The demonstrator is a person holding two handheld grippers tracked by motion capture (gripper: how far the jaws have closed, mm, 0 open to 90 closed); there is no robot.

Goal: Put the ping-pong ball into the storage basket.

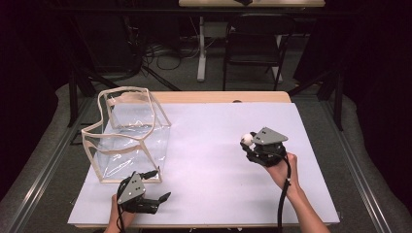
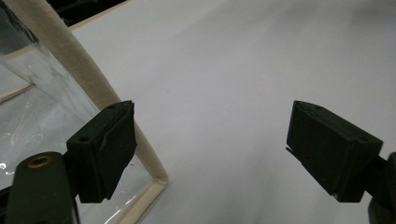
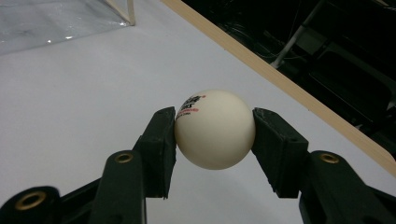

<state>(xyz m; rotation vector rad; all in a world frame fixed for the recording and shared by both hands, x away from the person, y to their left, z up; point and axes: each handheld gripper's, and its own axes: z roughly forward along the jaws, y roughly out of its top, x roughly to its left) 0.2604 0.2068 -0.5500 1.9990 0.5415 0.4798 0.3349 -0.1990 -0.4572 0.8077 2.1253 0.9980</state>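
Ball is sitting clamped between my right gripper pads, lifted over the right half of the white surface. I'm keeping the squeeze steady and carrying it level toward the clear bag at far left, aiming over its open rim. Left gripper is standing wide open and empty, just beside the bag's near corner; I'm readying it to brace the trim.
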